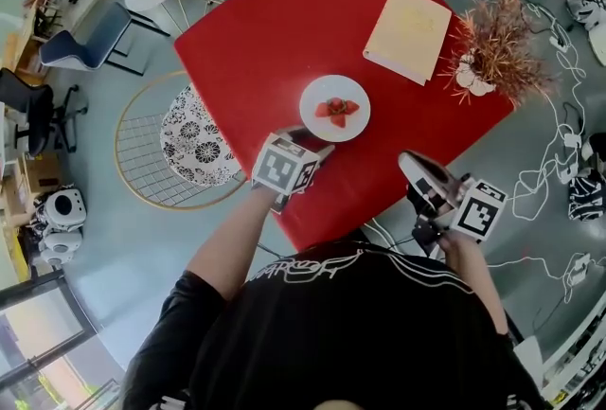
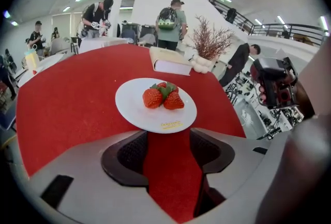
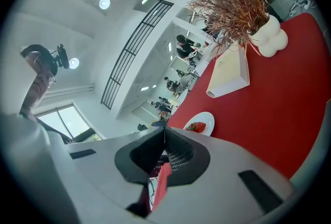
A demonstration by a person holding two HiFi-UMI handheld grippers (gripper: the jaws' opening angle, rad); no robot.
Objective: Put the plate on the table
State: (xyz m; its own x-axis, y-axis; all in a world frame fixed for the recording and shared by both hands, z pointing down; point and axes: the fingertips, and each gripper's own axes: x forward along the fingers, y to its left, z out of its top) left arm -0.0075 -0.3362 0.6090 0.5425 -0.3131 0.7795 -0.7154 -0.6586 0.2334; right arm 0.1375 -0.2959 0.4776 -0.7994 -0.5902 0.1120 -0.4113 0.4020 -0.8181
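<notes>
Closest in, the left gripper [image 1: 315, 151] gapes empty, the white plate [image 1: 317, 119] of strawberries [image 1: 337, 107] resting on the red table [image 1: 275, 29] right at its tips at one o'clock, while the right gripper [image 1: 409, 162], jaws pinched together on nothing, hovers at the plate's four o'clock.

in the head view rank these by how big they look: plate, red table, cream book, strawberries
1. red table, by far the largest
2. cream book, only somewhat bigger than the plate
3. white plate
4. strawberries, clearly the smallest
</notes>
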